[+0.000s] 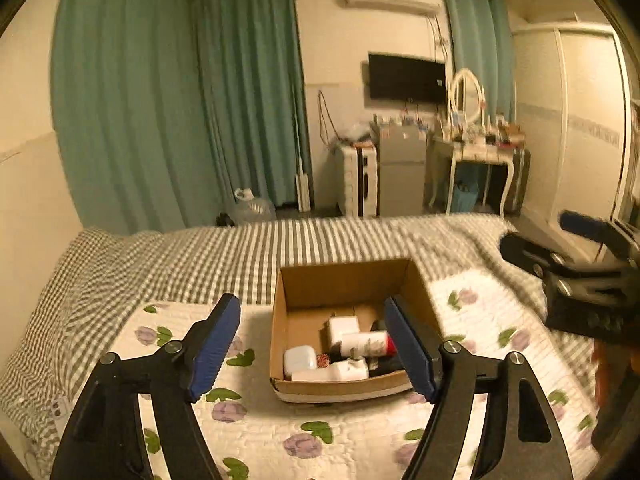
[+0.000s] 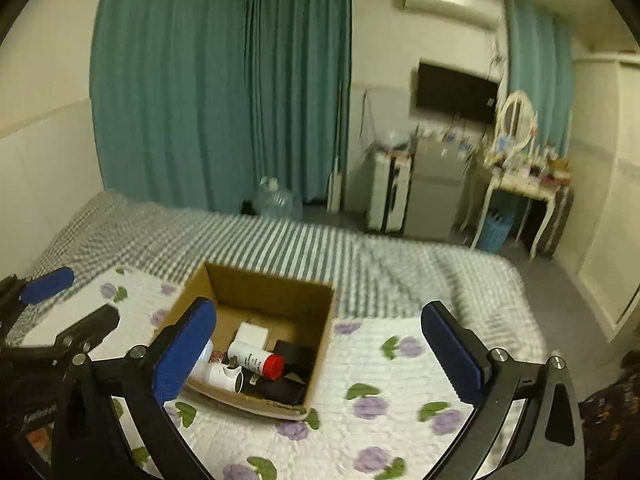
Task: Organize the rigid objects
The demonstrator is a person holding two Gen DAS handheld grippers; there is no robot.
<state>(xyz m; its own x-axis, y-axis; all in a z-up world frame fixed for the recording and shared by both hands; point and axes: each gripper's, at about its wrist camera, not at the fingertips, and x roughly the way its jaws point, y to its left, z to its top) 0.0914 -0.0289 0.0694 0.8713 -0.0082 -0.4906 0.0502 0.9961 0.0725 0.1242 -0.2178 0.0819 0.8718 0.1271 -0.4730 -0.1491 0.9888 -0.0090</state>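
Both sets of jaws stand wide apart, gripping nothing. The left gripper [image 1: 312, 344] and right gripper [image 2: 320, 352] hover above the cardboard box [image 1: 344, 280] of small items on the flowered quilt [image 1: 260, 432], bed beneath, teal curtains [image 1: 132, 100] behind.

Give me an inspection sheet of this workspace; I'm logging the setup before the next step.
Surface: floral quilt over striped bedding.
Job's things: cardboard box holds a red-capped bottle, white charger, white case, dark items.
Clutter: nothing seen on the quilt.
Grippers: left tool and right tool both open, empty.
Cables: wires on the far wall.
Surroundings: teal curtains, TV, vanity, fridge.
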